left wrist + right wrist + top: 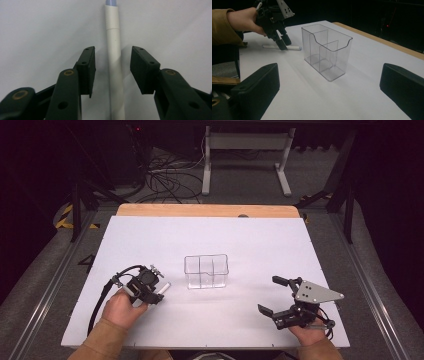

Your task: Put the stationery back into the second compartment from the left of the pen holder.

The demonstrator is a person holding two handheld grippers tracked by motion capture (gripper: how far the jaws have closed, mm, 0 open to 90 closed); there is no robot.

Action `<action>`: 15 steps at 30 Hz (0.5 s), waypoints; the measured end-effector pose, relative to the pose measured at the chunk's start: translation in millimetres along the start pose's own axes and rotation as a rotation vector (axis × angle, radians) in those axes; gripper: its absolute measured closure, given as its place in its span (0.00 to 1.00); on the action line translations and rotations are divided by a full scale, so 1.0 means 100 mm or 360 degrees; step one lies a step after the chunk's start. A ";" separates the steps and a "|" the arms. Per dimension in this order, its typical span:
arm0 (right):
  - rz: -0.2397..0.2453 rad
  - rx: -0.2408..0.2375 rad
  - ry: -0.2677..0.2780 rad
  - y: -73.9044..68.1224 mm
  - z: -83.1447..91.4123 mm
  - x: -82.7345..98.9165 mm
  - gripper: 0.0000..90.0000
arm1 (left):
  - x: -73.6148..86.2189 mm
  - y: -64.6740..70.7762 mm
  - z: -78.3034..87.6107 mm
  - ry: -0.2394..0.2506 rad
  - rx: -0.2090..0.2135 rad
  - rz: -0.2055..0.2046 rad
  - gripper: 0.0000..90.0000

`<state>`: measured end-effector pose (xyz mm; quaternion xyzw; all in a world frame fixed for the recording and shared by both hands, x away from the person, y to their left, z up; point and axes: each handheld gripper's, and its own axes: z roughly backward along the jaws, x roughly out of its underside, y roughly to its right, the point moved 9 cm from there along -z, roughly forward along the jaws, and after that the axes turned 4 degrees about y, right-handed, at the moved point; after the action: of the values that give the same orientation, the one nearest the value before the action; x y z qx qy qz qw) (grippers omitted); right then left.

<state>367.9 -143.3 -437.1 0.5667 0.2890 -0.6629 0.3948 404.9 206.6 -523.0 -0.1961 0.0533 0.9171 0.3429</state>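
Fingers astride pen (organizer beside)

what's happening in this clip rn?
A person works at a white table with a gripper in each hand. The left gripper is down over a white pen lying on the table; its jaws straddle the pen with gaps on both sides, so no grip yet. The right gripper rests open near the table's front edge, holding nothing. A clear plastic organizer with dividers stands in the middle, with nothing in it.
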 end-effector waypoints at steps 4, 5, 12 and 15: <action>-0.0002 -0.0001 0.0002 0.01 0.00 0.00 0.03 | 0.01 0.01 0.00 -0.0014 0.0000 -0.0030 0.73; 0.0001 0.0001 0.0000 0.01 0.00 0.01 0.03 | 0.01 0.01 0.00 -0.0018 -0.0015 -0.0042 0.75; 0.0000 -0.0001 0.0006 0.00 0.00 0.00 0.04 | 0.01 0.06 0.00 -0.0053 0.0003 -0.0086 0.87; 0.0001 -0.0002 0.0002 0.00 0.00 0.01 0.04 | 0.01 0.06 0.00 -0.0056 -0.0014 -0.0101 0.87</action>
<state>367.7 -143.4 -437.7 0.5670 0.2893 -0.6623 0.3953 400.4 202.7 -523.9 -0.1830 0.0370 0.9093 0.3719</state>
